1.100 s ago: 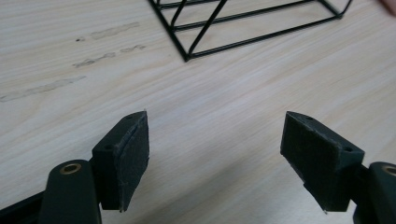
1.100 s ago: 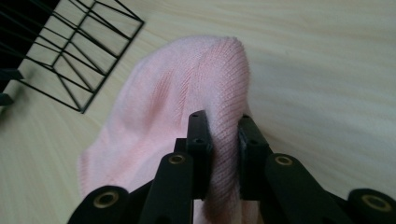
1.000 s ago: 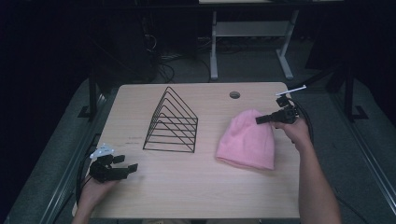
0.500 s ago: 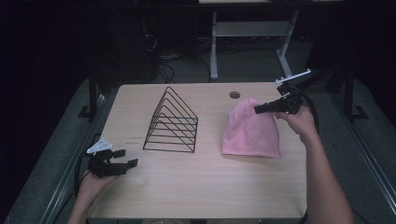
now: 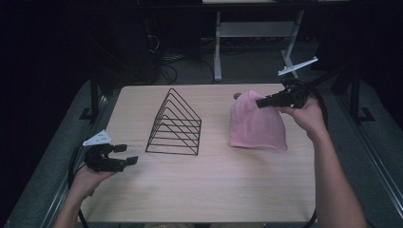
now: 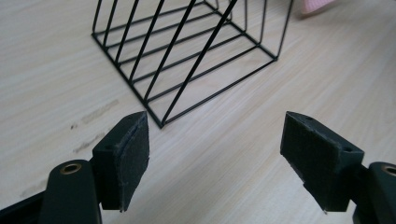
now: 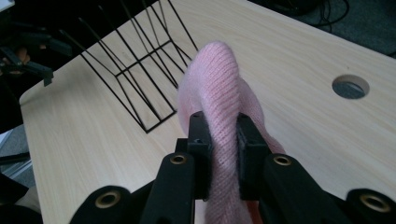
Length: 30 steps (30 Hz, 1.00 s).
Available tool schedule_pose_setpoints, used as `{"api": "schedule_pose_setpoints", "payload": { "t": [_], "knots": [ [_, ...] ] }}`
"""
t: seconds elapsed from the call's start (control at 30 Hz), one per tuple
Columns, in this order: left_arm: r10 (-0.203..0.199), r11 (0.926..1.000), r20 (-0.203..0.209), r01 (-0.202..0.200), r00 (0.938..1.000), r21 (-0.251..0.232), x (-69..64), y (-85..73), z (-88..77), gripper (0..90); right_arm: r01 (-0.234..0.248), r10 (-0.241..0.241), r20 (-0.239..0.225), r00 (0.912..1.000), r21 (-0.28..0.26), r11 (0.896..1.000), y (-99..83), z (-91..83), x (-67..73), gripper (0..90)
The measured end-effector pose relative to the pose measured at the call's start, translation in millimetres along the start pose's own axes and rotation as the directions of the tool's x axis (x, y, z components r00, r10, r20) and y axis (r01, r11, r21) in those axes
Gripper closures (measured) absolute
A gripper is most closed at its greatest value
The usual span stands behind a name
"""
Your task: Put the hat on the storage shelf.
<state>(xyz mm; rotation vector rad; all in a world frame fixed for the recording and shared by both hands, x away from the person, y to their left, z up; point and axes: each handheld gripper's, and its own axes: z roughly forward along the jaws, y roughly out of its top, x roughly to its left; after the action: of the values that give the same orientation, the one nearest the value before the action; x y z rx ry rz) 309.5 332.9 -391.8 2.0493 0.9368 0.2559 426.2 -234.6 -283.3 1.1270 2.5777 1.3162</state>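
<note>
In the left gripper view the wire rack runs off the top edge at twelve o'clock, so its upper bars are cut away. The pink hat shows only as a scrap at one o'clock — the rest is out of frame.

In the right gripper view the hat's lower part drops behind the right gripper at six o'clock, hidden by the black arms. The left gripper sits far off at ten o'clock in the dark — too dim to tell how its jaws stand there. The rack's top is clipped by the upper edge.

In the high view the table's near edge is cut off at six o'clock.
</note>
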Motion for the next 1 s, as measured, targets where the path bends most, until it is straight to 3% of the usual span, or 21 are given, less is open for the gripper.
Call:
{"api": "schedule_pose_setpoints", "payload": {
  "t": [0.13,0.43,0.77,1.0],
  "knots": [
    [0.037,0.9993,0.018,-0.037,0.9992,-0.012,0.9,14.3,-10.6,24.1,0.033,-0.033,-0.010,0.9994,-0.003,0.999,10.9,-1.7,9.7,79.0],
    [0.077,0.9967,0.049,-0.076,0.9958,-0.028,1.9,40.0,-25.5,24.1,0.089,-0.090,-0.031,0.9955,-0.018,0.996,34.7,-5.5,27.3,79.0],
    [0.128,0.9918,0.089,-0.128,0.9877,-0.009,0.4,67.1,-27.2,24.1,0.142,-0.145,-0.069,0.9870,-0.038,0.989,66.8,-5.5,51.2,79.1],
    [0.139,0.9903,0.115,-0.138,0.9835,-0.021,-0.2,85.9,-31.0,24.1,0.175,-0.180,-0.095,0.9791,-0.056,0.983,90.3,-3.7,67.6,79.1]
  ]
}}
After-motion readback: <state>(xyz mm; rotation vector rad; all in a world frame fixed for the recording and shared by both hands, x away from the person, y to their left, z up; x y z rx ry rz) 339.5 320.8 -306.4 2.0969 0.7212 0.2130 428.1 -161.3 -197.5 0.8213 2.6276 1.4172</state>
